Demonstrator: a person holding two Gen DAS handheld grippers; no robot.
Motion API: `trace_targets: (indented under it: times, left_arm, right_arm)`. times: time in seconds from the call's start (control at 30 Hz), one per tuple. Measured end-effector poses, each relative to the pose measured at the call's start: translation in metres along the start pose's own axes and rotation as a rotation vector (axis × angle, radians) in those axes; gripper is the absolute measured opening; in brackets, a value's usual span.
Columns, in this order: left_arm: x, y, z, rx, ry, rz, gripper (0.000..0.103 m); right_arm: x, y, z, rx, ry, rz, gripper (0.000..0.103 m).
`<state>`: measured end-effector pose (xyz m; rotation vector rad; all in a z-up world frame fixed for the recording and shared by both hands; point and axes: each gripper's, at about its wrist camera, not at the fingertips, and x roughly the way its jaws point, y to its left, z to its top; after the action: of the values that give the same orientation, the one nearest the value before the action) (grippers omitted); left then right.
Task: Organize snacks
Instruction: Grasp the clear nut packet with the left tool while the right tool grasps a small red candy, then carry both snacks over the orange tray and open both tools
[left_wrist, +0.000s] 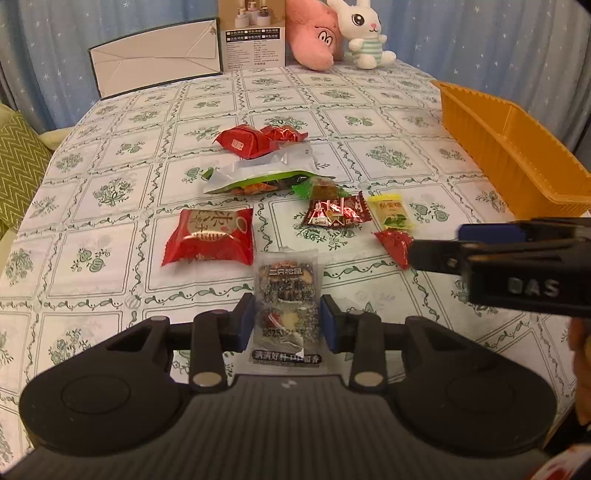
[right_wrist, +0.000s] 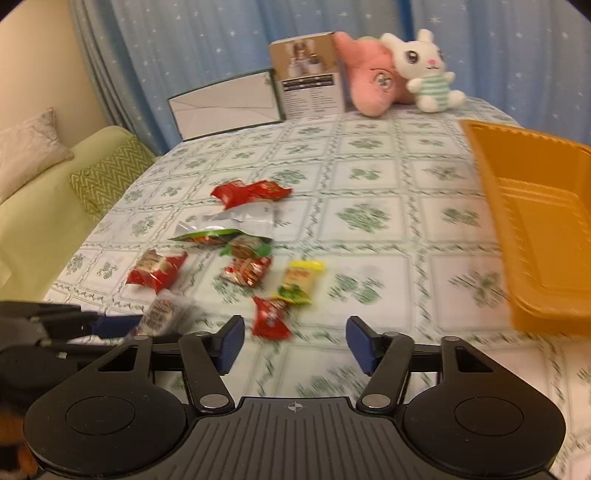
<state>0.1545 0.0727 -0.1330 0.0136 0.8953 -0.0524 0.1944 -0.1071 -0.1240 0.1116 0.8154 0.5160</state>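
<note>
Several snack packets lie in the middle of the tablecloth. My left gripper (left_wrist: 287, 320) is shut on a clear grey packet of dark nut bars (left_wrist: 286, 291), which also shows in the right wrist view (right_wrist: 162, 314). My right gripper (right_wrist: 294, 344) is open and empty, just right of a small red candy (right_wrist: 269, 318). It enters the left wrist view from the right, its tip next to that red candy (left_wrist: 393, 243). Near it lie a yellow candy (right_wrist: 300, 281), a red-and-gold packet (right_wrist: 246, 272) and a big red packet (left_wrist: 210, 236).
An orange plastic tray (right_wrist: 532, 221) stands at the table's right side, its wall seen in the left wrist view (left_wrist: 517, 155). At the back stand a white box (left_wrist: 155, 62), a printed carton (left_wrist: 253, 33), a pink plush (left_wrist: 314, 33) and a white rabbit plush (left_wrist: 364, 33). A sofa is on the left.
</note>
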Motion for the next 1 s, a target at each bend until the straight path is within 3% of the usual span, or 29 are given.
trace_targets:
  times: [0.13,0.27,0.37,0.7,1.0]
  left_arm:
    - [0.0,-0.002,-0.001,0.015,-0.009,0.009,0.034]
    - [0.0,-0.001,-0.002,0.006,-0.02,0.004,0.034]
    - [0.0,-0.002,-0.003,0.0,-0.024,0.007,0.035]
    - [-0.009,-0.016,0.003,0.003,-0.034,-0.016,0.034]
    - [-0.035,-0.066,0.035,0.034,-0.109,-0.076,0.034]
  right_arm:
    - [0.016,0.01,0.007,-0.021,0.015,0.012,0.043]
    - [0.028,0.018,0.007,-0.061,0.041,-0.009,0.025]
    - [0.026,0.02,0.004,-0.086,0.033,-0.022,0.019]
    - [-0.015,0.011,0.005,-0.076,-0.041,-0.063,0.018]
    - [-0.088,-0.038,0.025,0.037,-0.162,-0.149,0.018]
